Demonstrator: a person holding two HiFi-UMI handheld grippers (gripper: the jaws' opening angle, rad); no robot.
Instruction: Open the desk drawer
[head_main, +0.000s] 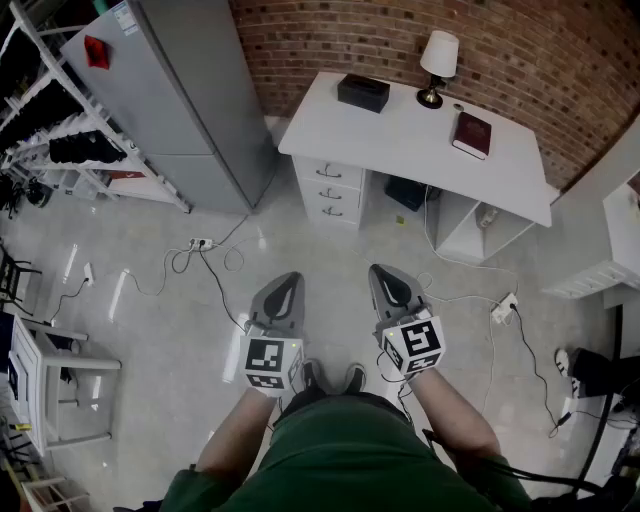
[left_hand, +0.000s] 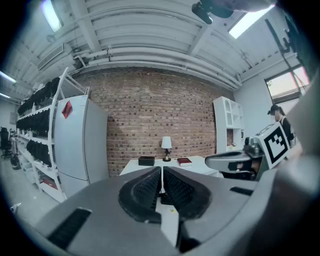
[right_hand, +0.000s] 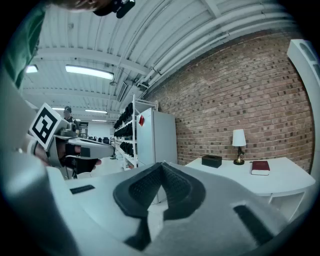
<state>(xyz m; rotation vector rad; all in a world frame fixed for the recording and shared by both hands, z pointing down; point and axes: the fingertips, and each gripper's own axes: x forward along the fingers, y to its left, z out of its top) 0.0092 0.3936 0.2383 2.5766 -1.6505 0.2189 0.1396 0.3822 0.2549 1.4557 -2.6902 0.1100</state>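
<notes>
White drawer fronts, three in a stack (head_main: 330, 192), sit under the desk (head_main: 400, 135) at its left end as the head view shows it, against the brick wall. Each front carries one small dark pull; the top one (head_main: 329, 173) is just below the desk's front edge. On the desk top a black box (head_main: 363, 92) is near the back left corner, a lamp (head_main: 438, 62) at the back edge and a red book (head_main: 472, 134) towards the right end.

Your left gripper (head_main: 288, 285) and right gripper (head_main: 385, 278) are both clenched on nothing, side by side over the floor, well apart from the desk.

Expect a stiff, fairly light drawer that should slide straight out. The pull looks thin and smooth, so it may slip: spread the jaws, close on its middle, and draw level towards you.
</notes>
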